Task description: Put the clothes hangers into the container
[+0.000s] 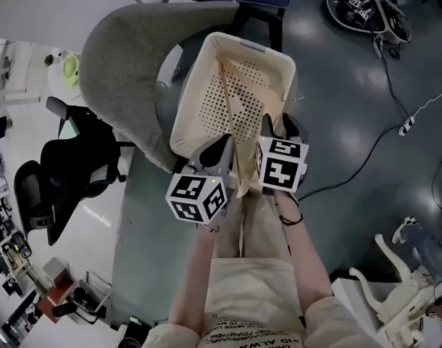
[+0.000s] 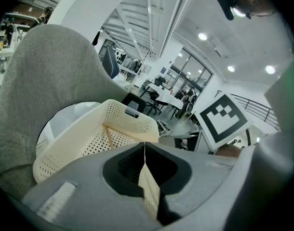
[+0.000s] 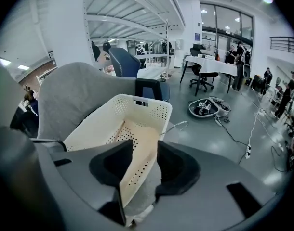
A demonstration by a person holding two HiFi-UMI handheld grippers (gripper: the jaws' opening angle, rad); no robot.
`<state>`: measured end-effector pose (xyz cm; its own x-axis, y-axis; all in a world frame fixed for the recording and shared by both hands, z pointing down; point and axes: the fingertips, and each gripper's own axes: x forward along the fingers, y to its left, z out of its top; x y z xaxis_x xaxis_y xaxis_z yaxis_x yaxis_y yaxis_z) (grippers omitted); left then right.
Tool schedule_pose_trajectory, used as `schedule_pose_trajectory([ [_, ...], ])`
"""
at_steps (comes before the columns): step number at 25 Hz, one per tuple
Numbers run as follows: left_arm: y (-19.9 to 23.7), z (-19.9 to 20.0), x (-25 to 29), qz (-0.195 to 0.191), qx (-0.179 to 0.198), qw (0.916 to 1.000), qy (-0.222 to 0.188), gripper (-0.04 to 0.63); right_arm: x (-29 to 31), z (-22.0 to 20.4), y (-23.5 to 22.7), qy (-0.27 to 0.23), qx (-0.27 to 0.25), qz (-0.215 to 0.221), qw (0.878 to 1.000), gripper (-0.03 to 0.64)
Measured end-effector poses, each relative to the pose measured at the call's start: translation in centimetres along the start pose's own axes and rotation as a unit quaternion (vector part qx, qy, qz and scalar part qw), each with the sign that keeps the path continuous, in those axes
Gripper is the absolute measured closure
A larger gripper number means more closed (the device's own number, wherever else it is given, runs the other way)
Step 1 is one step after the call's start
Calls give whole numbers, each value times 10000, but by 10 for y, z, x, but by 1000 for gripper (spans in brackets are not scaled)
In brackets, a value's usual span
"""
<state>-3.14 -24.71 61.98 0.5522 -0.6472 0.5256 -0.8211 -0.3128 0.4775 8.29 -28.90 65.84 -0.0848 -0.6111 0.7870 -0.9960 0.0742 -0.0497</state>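
Holding a wooden hanger (image 1: 243,169) at the cream basket's (image 1: 186,107) near rim.
Left claw (image 2: 144,147) clamps its thin edge; right claw (image 3: 144,146) stands apart around it.

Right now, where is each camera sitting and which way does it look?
Head view: on the person's head, looking steeply down at the basket on the grey chair; forearms, left gripper and right gripper show.
Left gripper view: on that gripper, looking along jaws shut on the hanger, toward the basket.
Right gripper view: on that gripper, looking along open jaws, hanger between, same way.
All share the basket and hanger.
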Motion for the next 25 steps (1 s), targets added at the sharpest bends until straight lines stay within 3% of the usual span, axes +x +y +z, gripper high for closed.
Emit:
schedule_pose_trajectory([
  [4,-15,19,-13,-163,141,9996,-159,572,-24,8,14,-94,-211,442,9988,561],
  [7,-33,33,-29,-281,414,9985,-217,572,-44,13,22,-62,-36,858,9963,590],
  [13,-52,60,-49,-420,608,9961,-477,572,-84,52,27,-674,-17,1548,9856,607],
  [25,-93,136,-89,-682,1365,9801,-1269,572,-161,109,19,-1611,268,2077,9645,613],
])
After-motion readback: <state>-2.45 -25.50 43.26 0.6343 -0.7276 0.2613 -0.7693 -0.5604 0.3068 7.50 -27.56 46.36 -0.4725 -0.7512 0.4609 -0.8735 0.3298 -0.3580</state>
